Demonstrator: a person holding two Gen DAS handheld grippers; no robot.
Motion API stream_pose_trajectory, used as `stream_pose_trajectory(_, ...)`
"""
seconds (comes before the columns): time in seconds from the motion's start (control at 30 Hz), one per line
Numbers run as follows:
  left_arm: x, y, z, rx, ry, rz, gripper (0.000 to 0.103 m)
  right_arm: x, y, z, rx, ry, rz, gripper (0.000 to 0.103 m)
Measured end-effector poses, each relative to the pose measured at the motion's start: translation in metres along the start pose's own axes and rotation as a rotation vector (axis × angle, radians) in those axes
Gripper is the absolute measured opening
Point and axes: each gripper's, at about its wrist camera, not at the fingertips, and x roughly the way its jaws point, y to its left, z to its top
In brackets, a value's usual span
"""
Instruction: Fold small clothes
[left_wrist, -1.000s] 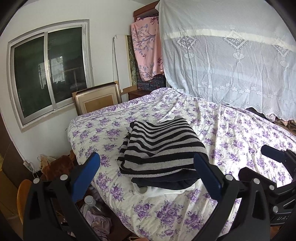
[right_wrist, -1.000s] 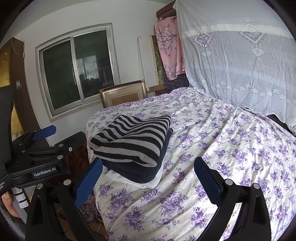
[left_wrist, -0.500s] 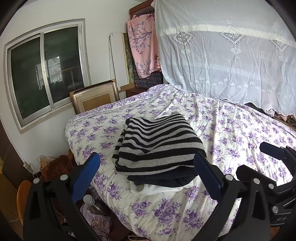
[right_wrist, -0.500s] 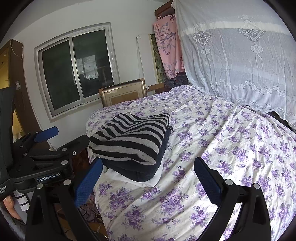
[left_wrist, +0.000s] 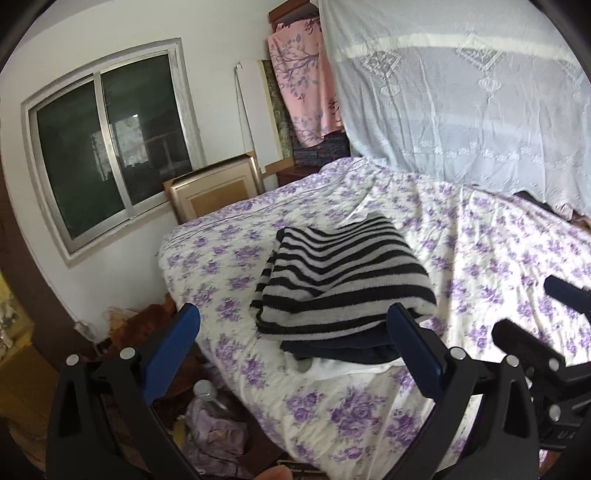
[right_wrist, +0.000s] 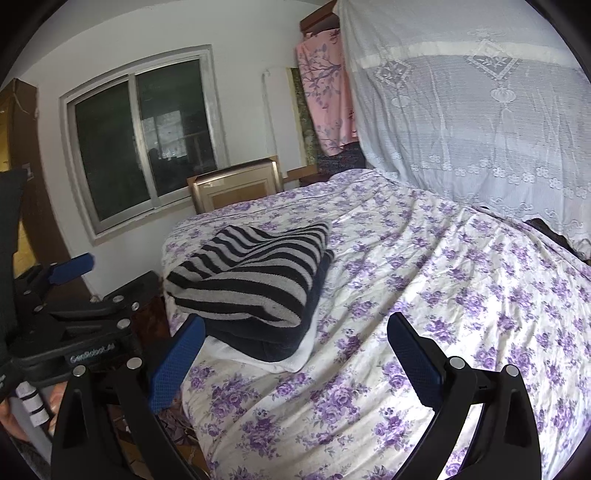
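Left gripper (left_wrist: 293, 341) wide, empty, stack (left_wrist: 343, 288) straight ahead near bed (left_wrist: 498, 258) corner, long axis running away. Right gripper (right_wrist: 295, 354) wide, empty, stack (right_wrist: 255, 288) ahead-left. Left looks nearer; no unfolded item visible.

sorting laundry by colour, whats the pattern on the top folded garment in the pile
Black and grey-white horizontal stripes on the top folded knit garment, clearest in the left wrist view.

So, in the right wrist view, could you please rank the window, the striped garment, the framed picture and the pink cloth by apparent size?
1. Window
2. Striped garment, though nearness to the camera inflates it
3. Pink cloth and framed picture: too alike to rank
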Motion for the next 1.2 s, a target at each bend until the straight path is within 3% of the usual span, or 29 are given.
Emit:
stream_pose_trajectory(0.23, -0.006, 0.006, 0.001, -0.034, 0.057, -0.055, 0.099, -0.001, 0.000, 0.002, 0.040, 0.013, -0.012, 0.100)
stream_pose_trajectory(0.6, -0.008, 0.029, 0.000, -0.120, 0.057, -0.036, 0.099, 0.006, 0.018, 0.002, 0.039, 0.073, 0.000, 0.100)
stream_pose_trajectory(1.2, -0.005, 0.026, -0.001, -0.114, 0.048, -0.029, 0.099, 0.001, 0.019, 0.005, 0.031, 0.053, -0.005, 0.100)
